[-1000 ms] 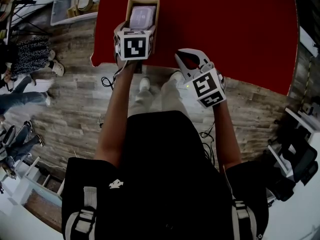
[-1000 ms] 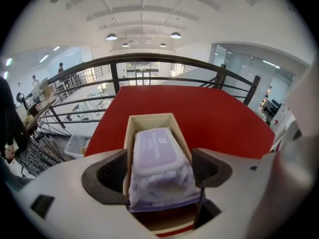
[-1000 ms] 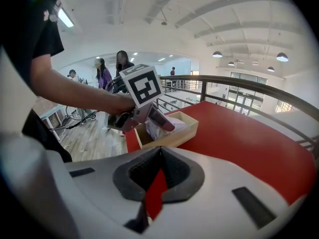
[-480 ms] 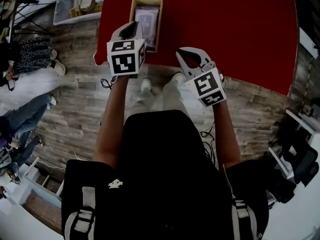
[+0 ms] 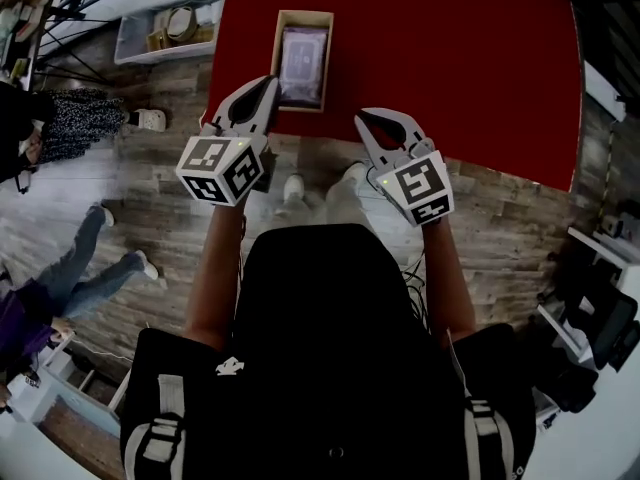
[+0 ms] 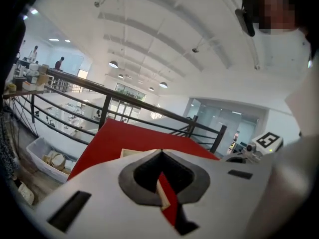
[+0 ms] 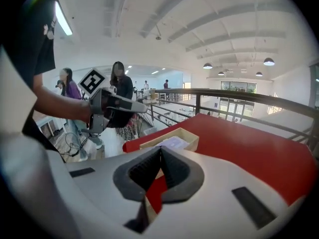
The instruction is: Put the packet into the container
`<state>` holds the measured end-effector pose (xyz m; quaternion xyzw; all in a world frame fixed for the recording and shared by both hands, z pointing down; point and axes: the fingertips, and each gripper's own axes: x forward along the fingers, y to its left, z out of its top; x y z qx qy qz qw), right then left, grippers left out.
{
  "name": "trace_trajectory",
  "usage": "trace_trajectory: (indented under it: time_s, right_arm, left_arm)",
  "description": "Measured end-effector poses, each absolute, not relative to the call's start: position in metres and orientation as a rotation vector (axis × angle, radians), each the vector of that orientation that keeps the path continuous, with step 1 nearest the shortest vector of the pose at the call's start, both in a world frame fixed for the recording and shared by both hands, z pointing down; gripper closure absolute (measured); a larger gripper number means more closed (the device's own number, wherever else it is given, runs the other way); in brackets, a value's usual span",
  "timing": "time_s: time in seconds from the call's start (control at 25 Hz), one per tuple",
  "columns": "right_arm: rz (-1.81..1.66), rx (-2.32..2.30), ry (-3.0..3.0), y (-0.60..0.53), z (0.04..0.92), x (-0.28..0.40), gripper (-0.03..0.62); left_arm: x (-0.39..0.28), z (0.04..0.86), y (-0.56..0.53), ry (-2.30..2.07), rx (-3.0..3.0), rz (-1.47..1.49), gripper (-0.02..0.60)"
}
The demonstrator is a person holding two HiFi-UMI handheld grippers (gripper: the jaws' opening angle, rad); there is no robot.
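A purple-grey packet [image 5: 303, 56] lies flat inside the open cardboard container [image 5: 326, 38], which stands on the red table [image 5: 450, 68] near its front edge. My left gripper [image 5: 268, 83] hovers just short of the container's near left corner; its jaws have just closed, empty. My right gripper [image 5: 362, 118] is shut and empty over the table's front edge, right of the container. In the right gripper view the container [image 7: 192, 139] and packet [image 7: 172, 143] lie beyond the shut jaws, with the left gripper [image 7: 143, 108] at the left. The left gripper view shows only a corner of the container [image 6: 129, 153].
A white bin [image 5: 135, 43] with rolls in it sits on the wooden floor left of the table. People stand at the far left [image 5: 60, 118]. A black railing [image 6: 107, 101] runs behind the table. Shelving stands at the right [image 5: 600, 298].
The left gripper has drawn back from over the container toward me and risen, now shut. The packet stays in the container. The right gripper has lifted a little.
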<state>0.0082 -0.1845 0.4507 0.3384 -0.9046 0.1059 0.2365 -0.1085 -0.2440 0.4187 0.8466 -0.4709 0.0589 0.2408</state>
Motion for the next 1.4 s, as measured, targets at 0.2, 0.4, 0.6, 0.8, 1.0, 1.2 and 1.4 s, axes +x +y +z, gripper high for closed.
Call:
trace_trajectory:
  time_s: [0.2,0.4,0.6,0.8,1.0,1.2,1.4]
  right_arm:
    - [0.303,1.034,-2.562,-0.171,0.421,0.001,0.572]
    - [0.273,1.118,-2.623,-0.152,0.396,-0.006,0.574]
    - [0.242,1.171,-2.639,-0.133,0.378,-0.011,0.574]
    - [0.238,1.203,-2.652,-0.118,0.367,-0.014,0.575]
    - [0.234,1.237,-2.662,-0.11,0.357,-0.019,0.576]
    - [0.214,1.284,-2.674,-0.103,0.345,-0.02,0.576]
    - [0.213,1.312,-2.676,-0.096,0.34,-0.025,0.574]
  left_arm:
    - [-0.113,0.392,-0.203,-1.183,2.386,0.002,0.572]
    - [-0.113,0.377,-0.165,-1.115,2.474,0.01,0.572]
    - [-0.111,0.36,-0.138,-1.06,2.555,0.011,0.572]
    - [-0.104,0.343,-0.122,-1.016,2.632,0.014,0.572]
    - [-0.105,0.334,-0.112,-0.991,2.681,0.034,0.572]
    - [-0.106,0.329,-0.102,-0.963,2.695,0.028,0.572]
    - [-0.111,0.328,-0.095,-0.94,2.706,0.034,0.572]
